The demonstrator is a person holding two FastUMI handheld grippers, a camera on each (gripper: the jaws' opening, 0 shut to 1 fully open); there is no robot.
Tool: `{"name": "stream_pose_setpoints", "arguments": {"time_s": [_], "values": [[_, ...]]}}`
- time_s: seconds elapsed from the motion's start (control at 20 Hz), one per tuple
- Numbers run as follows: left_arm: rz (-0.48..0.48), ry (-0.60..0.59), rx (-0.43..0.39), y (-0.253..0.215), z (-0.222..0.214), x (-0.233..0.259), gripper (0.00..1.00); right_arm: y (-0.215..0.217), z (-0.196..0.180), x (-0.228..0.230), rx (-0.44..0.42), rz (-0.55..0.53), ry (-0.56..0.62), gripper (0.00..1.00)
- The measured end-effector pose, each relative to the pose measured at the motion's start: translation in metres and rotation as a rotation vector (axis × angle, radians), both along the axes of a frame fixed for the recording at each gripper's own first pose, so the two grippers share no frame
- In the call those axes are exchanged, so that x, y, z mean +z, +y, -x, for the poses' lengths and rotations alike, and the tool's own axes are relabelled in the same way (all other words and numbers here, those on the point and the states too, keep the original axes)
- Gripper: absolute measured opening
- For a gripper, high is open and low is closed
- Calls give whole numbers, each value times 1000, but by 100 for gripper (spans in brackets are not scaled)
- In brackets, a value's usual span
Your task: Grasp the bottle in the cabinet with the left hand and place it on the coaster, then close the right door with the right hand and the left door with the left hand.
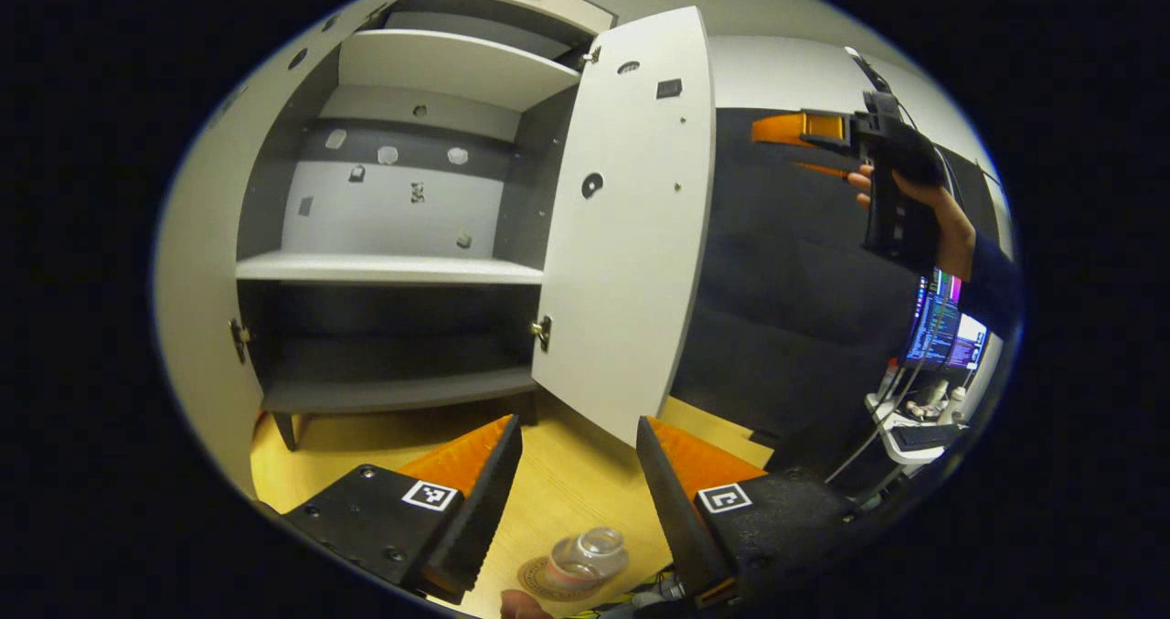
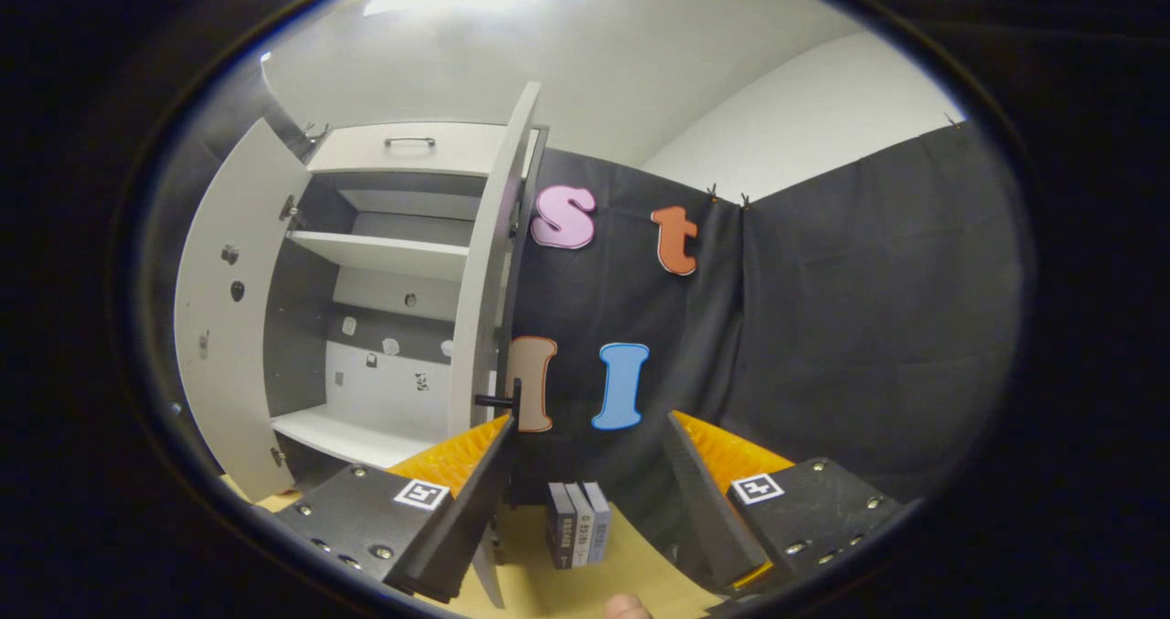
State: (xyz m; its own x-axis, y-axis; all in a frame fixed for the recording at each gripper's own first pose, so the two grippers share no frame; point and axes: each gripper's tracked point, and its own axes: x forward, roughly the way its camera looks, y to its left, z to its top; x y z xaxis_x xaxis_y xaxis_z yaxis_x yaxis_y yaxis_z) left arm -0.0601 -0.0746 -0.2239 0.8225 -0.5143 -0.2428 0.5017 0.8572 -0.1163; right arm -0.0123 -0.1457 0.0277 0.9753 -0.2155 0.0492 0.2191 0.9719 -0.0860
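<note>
A: Start at the left. Is the cabinet emptied?

B: Yes, its shelves look bare in the left gripper view. The bottle stands on the coaster on the table, low between the fingers of the left gripper, which is spread wide and grips nothing. So I judge the placing done.

A: And the doors?

B: Both open. The right door swings out toward the camera. Farther right, the right gripper is held up in a hand, near that door but apart from it.

A: What does the right gripper view add?

B: The left door is open at the left, the right door is seen edge-on, its handle just above the right gripper, whose fingers stand apart, empty. Some boxes sit on the table.

A: So what remains?

B: Closing the right door, then the left.
</note>
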Motion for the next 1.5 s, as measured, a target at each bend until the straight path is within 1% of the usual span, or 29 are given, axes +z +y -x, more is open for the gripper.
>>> {"name": "stream_pose_setpoints", "arguments": {"time_s": [0.1, 0.15, 0.25, 0.35, 0.4, 0.45, 0.55, 0.6, 0.65, 0.7, 0.75, 0.9, 1.1, 1.15, 1.2, 1.25, 1.3, 1.4, 1.45, 1.5], "values": [[-23, -34, 50, 7, -15, 22, 81, -1, -2, -2, 4, -8, 0, 96], [-22, -53, 69, 9, -21, 36, 87, 0, -4, -5, 6, -11, 1, 96], [-13, -91, 117, 13, -34, 62, 92, 0, -7, -7, 12, -17, 3, 96], [-6, -115, 171, 21, -43, 82, 92, 1, -11, -8, 18, -29, 2, 96], [-7, -123, 199, 26, -48, 90, 92, 2, -13, -9, 21, -35, 3, 100], [-10, -127, 224, 31, -50, 97, 92, 3, -15, -11, 23, -41, 6, 96], [-20, -141, 271, 41, -54, 109, 92, 5, -18, -16, 33, -49, 13, 96], [-26, -149, 298, 48, -56, 114, 87, 8, -21, -17, 39, -52, 15, 96], [-34, -156, 323, 54, -57, 118, 92, 10, -25, -18, 45, -55, 16, 100], [-43, -158, 343, 60, -57, 120, 92, 12, -27, -19, 51, -57, 18, 96], [-54, -162, 364, 67, -56, 123, 95, 13, -29, -20, 58, -60, 19, 100], [-92, -175, 409, 82, -56, 128, 95, 19, -36, -20, 75, -68, 20, 100], [-108, -184, 454, 100, -52, 133, 95, 22, -42, -24, 89, -76, 26, 100], [-112, -187, 466, 104, -52, 134, 95, 22, -43, -24, 91, -78, 25, 97], [-119, -189, 478, 109, -50, 134, 95, 23, -43, -24, 97, -81, 26, 96], [-125, -189, 487, 114, -49, 135, 95, 24, -43, -25, 104, -81, 28, 100], [-131, -189, 497, 118, -46, 136, 95, 25, -43, -24, 111, -76, 29, 96], [-144, -191, 517, 126, -43, 137, 95, 28, -44, -22, 122, -51, 28, 96], [-150, -195, 526, 130, -41, 138, 95, 30, -44, -22, 126, -38, 26, 92], [-154, -196, 537, 133, -40, 139, 95, 32, -43, -21, 130, -31, 26, 92]]}}
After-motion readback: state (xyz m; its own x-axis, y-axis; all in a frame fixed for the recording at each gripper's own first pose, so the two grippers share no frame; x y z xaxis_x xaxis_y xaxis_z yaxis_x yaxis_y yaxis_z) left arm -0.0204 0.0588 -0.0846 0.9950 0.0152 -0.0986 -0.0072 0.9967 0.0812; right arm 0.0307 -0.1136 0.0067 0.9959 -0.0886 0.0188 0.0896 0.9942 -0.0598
